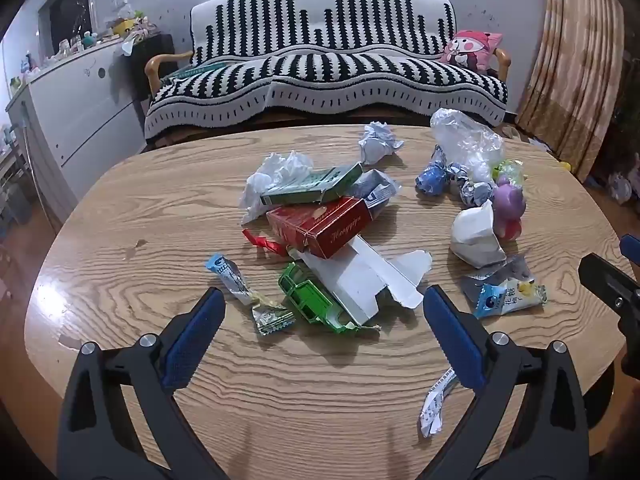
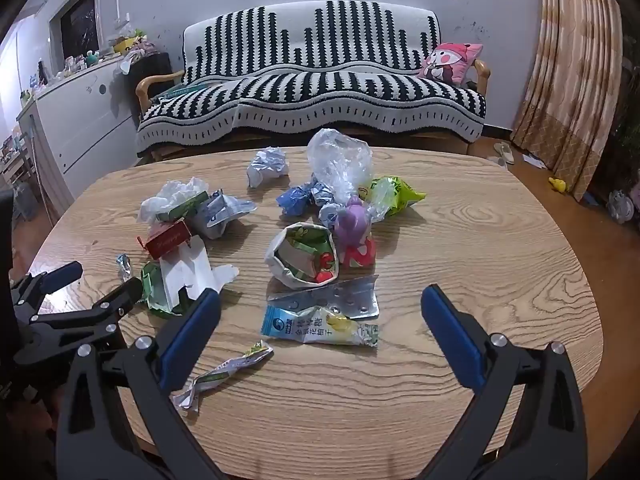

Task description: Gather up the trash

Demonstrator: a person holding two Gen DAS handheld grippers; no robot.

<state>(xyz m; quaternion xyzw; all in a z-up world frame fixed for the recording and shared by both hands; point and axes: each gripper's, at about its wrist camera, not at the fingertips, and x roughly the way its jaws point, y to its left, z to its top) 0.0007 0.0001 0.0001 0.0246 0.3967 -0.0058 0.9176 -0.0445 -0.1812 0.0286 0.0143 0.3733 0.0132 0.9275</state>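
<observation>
Left wrist view
Left gripper (image 1: pixel 320 312): fingers spread wide, holding nothing, low centre of frame above the surface (image 1: pixel 120 216).
Trash: a pile at centre, with a red box (image 1: pixel 324 224) on a white carton (image 1: pixel 360 280), a green box (image 1: pixel 316 184) behind it and a green wrapper (image 1: pixel 312 300) in front.
Risk: closing on the green wrapper may catch the white carton edge too and drag the pile; the flat strip (image 1: pixel 434 408) at lower right looks hard to pinch off the wood.

Right wrist view
Right gripper (image 2: pixel 320 312): fingers wide apart, empty, framing a blue sachet (image 2: pixel 316 326).
Container: a paper cup (image 2: pixel 304 256) at centre, tipped toward the camera, with crumpled packaging and something red inside.
Bag: a clear bag (image 2: pixel 340 160) at upper centre; contents unclear.
Risk: the tipped cup may spill if nudged; the purple toy (image 2: pixel 354 220) touching it is probably not trash.
Bin: none in either view.
</observation>
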